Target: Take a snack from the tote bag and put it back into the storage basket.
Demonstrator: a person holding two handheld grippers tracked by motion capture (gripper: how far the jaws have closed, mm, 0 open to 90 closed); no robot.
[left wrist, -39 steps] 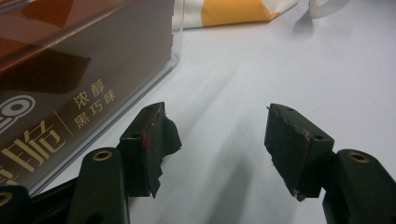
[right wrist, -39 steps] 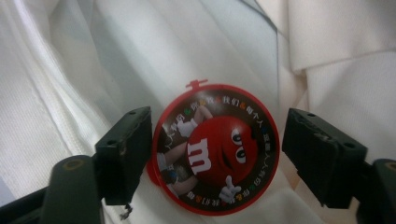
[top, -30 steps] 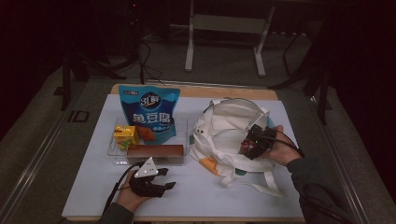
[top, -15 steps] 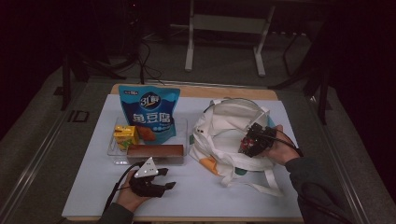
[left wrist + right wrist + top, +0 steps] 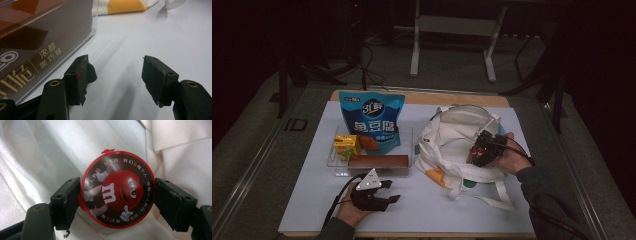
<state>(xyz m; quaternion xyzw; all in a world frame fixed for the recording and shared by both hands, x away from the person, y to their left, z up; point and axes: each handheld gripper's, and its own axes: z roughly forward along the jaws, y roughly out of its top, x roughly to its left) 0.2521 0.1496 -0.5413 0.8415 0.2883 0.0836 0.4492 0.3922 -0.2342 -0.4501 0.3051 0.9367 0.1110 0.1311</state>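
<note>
The right gripper (image 5: 117,195) grips a round red candy tub (image 5: 117,191) across its width, one black jaw pressed to each side of the disc, its printed lid facing the camera and a small tab pointing away from the jaws. The tub sits straight ahead of the gripper and just above white cloth: in the high view the right gripper (image 5: 484,149) hangs over the mouth of the tote bag (image 5: 452,135), which lies slumped on the right half of the table (image 5: 312,200), handles trailing toward the person. The tub's short axis runs along the jaws' line of sight, so judged from here it would go into the bag flat face first, and the folds below look loose enough to catch its rim. On the other side, the left gripper (image 5: 117,80) rests with its jaws standing wide and nothing between them, on bare tabletop; the brown box (image 5: 37,42) lies off its left jaw, close but apart. From above, the left gripper (image 5: 379,196) sits near the table's front edge, just before the clear tray (image 5: 408,137) that holds the brown box (image 5: 378,162), a yellow carton (image 5: 346,146) and a blue pouch (image 5: 371,122). The box's long axis runs across the table, broadside to the left jaws, the nearer pair for it.
</note>
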